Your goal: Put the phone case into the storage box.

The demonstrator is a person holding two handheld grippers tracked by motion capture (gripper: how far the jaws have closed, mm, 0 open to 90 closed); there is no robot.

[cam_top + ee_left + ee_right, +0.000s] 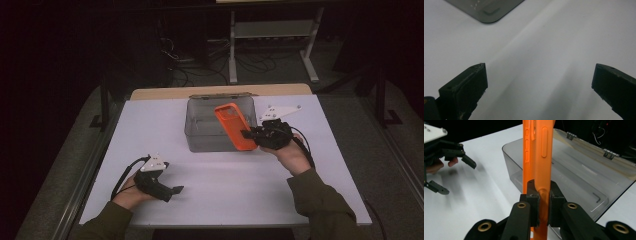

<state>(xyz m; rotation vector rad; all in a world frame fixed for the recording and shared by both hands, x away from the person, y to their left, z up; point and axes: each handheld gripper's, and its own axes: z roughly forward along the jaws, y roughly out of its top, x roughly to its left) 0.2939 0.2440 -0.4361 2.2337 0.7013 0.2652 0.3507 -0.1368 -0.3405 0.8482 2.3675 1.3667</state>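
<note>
An orange phone case [232, 126] tilts over the grey plastic box [200, 132], clamped at its lower edge by the right gripper [248, 134]; the left gripper [175, 191] rests on the table [165, 120], jaws apart

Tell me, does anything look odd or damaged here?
Nothing stands out. The right tongs hold the orange phone case by one edge over the open grey box, and no damage shows.

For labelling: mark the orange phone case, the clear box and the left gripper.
orange phone case [232, 126], high view, middle of its back.
clear box [202, 141], high view, front wall.
left gripper [539, 82], left gripper view, midway between its open jaws.
</note>
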